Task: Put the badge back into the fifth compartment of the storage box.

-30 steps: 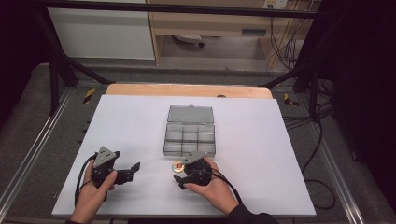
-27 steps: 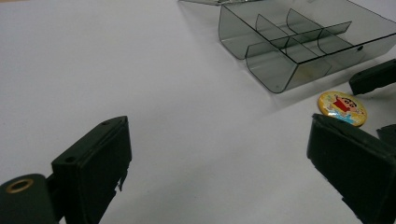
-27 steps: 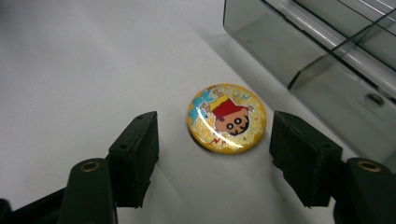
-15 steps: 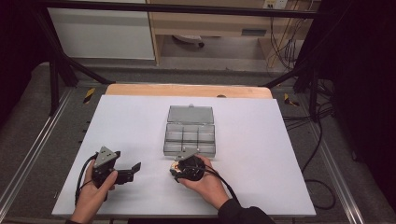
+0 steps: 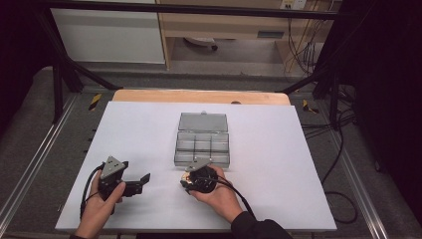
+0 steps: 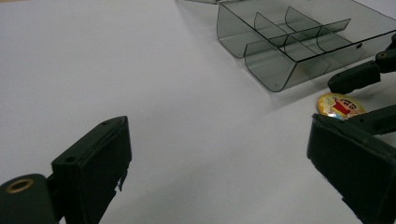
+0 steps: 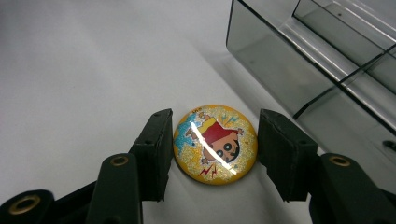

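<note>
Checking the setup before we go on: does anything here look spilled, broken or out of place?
Nothing stands out. The compartment box sits open and square on the table, its sections bare. The round badge lies flat beside it, between the open right gripper jaws. The left gripper is open.

A round yellow glitter badge [image 7: 215,143] carries a cartoon figure in red with pale blue patches. The divided organiser box [image 5: 202,148] is smoky grey and see-through. Black gripper jaws stand over a white table sheet [image 5: 298,164].
</note>
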A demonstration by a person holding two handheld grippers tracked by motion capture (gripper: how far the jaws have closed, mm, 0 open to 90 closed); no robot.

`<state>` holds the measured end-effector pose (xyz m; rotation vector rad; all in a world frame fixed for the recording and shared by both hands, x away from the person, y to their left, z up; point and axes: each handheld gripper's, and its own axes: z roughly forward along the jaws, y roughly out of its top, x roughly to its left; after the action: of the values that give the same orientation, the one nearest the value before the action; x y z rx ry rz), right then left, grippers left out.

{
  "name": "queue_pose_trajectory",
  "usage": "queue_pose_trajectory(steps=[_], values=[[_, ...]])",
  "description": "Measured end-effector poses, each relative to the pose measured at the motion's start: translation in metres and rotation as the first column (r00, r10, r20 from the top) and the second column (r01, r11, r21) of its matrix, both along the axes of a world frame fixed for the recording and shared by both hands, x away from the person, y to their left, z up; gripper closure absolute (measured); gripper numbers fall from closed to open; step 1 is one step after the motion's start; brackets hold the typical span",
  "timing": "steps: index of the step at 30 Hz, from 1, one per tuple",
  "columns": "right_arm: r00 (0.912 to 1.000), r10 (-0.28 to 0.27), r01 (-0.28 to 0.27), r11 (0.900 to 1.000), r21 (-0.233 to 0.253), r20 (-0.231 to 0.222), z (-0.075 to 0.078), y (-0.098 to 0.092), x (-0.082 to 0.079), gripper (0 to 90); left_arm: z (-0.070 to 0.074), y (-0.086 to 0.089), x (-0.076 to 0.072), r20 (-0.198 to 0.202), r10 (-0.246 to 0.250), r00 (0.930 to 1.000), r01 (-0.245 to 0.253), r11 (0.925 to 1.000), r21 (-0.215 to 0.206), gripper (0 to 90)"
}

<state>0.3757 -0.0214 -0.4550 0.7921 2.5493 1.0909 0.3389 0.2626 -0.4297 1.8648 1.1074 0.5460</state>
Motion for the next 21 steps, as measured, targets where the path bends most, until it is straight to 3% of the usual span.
queue_pose_trajectory(steps=[5,12,21], values=[[0.9996,0.012,-0.012,1.000,0.021,0.024,0.004,-0.003,-0.004,46.8,0.000,0.000,0.000,0.002,-0.003,1.0000,0.003,1.0000,0.003,6.8],[0.9986,0.024,-0.027,0.997,0.068,0.047,0.025,-0.016,-0.010,46.7,0.000,0.000,0.000,0.001,0.002,1.0000,-0.002,1.0000,0.000,6.8],[0.9973,0.005,-0.013,0.993,0.116,0.073,0.049,-0.029,-0.003,46.7,-0.001,0.001,0.000,-0.007,0.002,1.0000,-0.002,1.0000,-0.003,6.8]])
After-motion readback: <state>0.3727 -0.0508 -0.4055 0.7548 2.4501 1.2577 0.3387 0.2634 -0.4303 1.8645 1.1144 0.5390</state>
